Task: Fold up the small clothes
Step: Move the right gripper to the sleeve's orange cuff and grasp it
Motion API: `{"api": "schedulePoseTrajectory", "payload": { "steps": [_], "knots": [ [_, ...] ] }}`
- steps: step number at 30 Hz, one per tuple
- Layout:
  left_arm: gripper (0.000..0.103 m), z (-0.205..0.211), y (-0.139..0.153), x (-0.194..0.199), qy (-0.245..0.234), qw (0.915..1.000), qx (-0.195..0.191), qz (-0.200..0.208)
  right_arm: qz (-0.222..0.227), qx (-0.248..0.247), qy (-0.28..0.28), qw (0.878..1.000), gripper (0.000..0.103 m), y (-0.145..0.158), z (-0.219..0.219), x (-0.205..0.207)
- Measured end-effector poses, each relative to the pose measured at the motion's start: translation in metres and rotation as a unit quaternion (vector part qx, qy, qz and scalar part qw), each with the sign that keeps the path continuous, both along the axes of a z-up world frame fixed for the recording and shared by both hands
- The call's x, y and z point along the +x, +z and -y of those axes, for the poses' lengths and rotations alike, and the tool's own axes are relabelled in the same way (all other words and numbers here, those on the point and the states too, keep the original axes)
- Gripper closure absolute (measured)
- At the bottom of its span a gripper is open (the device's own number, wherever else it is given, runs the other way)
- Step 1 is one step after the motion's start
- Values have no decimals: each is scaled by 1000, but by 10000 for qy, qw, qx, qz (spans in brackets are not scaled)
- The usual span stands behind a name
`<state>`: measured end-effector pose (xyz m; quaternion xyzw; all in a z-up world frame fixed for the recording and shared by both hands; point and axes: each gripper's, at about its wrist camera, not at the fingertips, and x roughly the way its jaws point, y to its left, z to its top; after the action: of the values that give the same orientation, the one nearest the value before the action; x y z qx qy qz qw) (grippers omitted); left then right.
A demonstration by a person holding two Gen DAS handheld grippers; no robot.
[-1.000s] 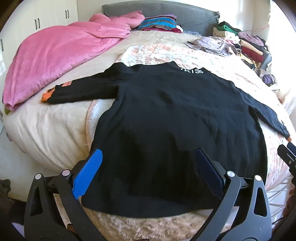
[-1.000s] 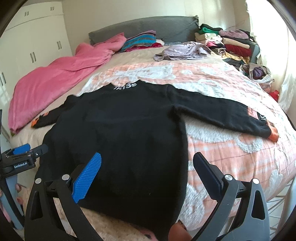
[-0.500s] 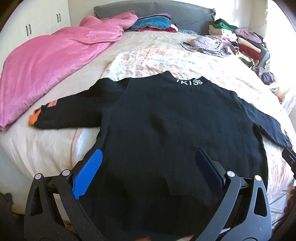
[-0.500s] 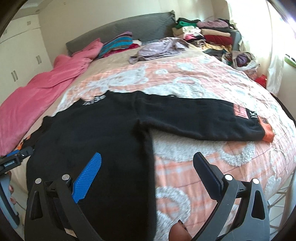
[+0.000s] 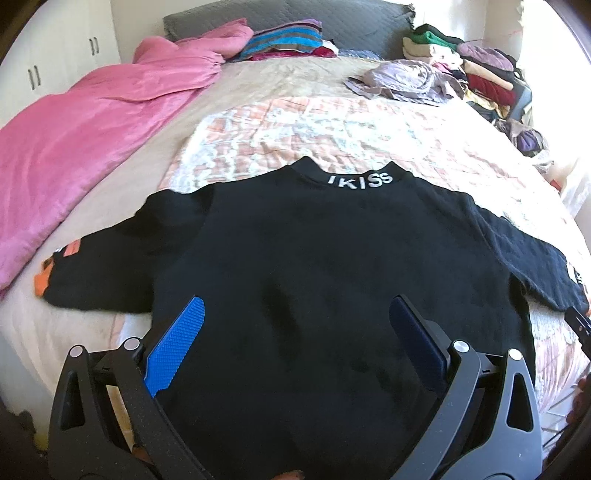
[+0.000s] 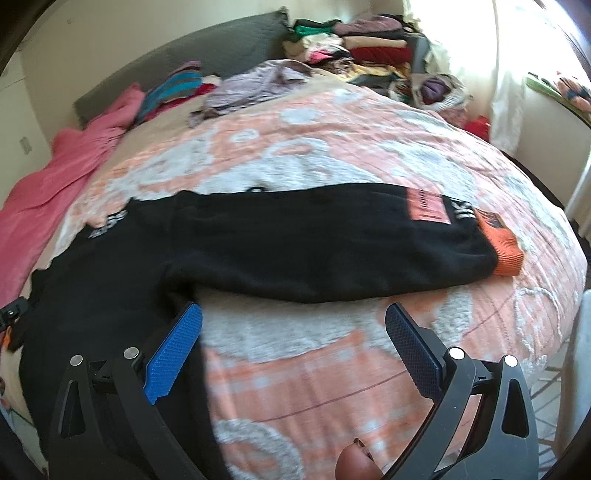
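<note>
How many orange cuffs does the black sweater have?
2. One orange cuff ends the sleeve stretched toward the window side of the bed. The other orange cuff ends the opposite sleeve, near the pink blanket; it is partly tucked under the black sweater.

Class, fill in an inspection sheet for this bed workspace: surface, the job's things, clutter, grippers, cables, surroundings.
Surface: bed with a peach patterned bedspread.
Job's things: black sweater spread flat, both sleeves out; right sleeve ends in an orange cuff.
Clutter: pink blanket, striped folded clothes, crumpled lilac garment, clothes pile.
Grippers: left gripper open above the sweater body; right gripper open, near the sleeve, holding nothing.
Cables: nothing seen.
Surroundings: grey headboard, white wardrobe.
</note>
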<state>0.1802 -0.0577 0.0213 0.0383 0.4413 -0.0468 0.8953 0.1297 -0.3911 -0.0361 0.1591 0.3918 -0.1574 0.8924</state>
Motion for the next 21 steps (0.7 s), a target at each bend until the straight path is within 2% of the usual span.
{"api": "schedulePoseTrajectory", "payload": {
  "steps": [13,21],
  "knots": [
    [9,25,-15,32,-328,9991,61,-265,-358,127,-868,9955,4,-25,51,5],
    [9,32,-21,50,-417,9986,-91,-300,-281,502,-1695,9839,4,-37,101,3]
  ]
}}
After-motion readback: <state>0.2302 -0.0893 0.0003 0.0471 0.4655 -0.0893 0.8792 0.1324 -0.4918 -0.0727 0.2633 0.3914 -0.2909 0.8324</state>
